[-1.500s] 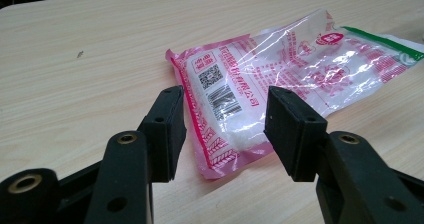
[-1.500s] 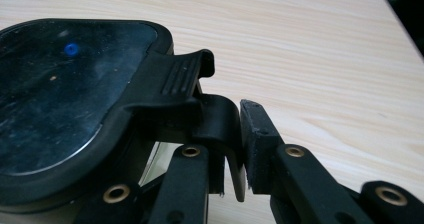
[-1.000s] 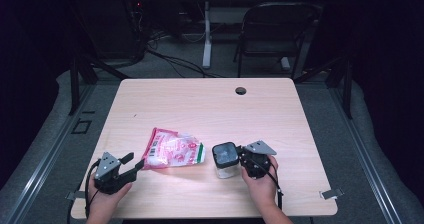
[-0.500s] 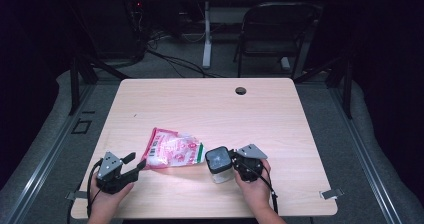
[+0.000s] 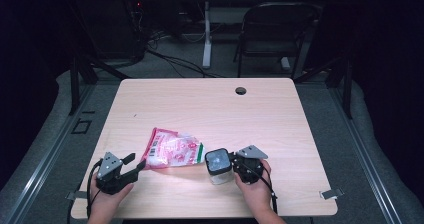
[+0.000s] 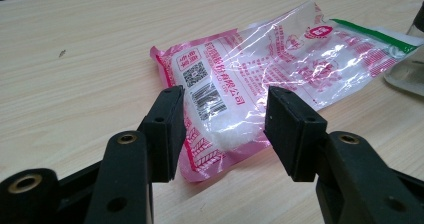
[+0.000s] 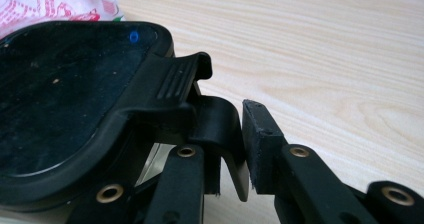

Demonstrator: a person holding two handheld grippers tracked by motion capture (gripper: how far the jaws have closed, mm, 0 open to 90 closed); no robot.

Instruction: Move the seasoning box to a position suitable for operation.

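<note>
The right claw (image 5: 231, 166) is loosening around the lid latch (image 7: 220, 129) of the still-lidded container (image 5: 219, 165), seemingly unlatching it, while the released left claw (image 5: 136, 162) is waiting at the unopened pink bag (image 5: 172, 149).

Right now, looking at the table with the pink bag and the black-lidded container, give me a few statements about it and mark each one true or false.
1. The pink and clear plastic bag of white grains lies flat on the light wooden table. True.
2. The left gripper is clamped on the bag. False: its jaws stand open, with the bag's corner between them, unpressed.
3. The right gripper is at the latch tab of the clear container's black lid. True.
4. The container stands left of the bag in the high view. False: it stands to the bag's right.
5. A round hole sits near the table's far edge. True.
</note>
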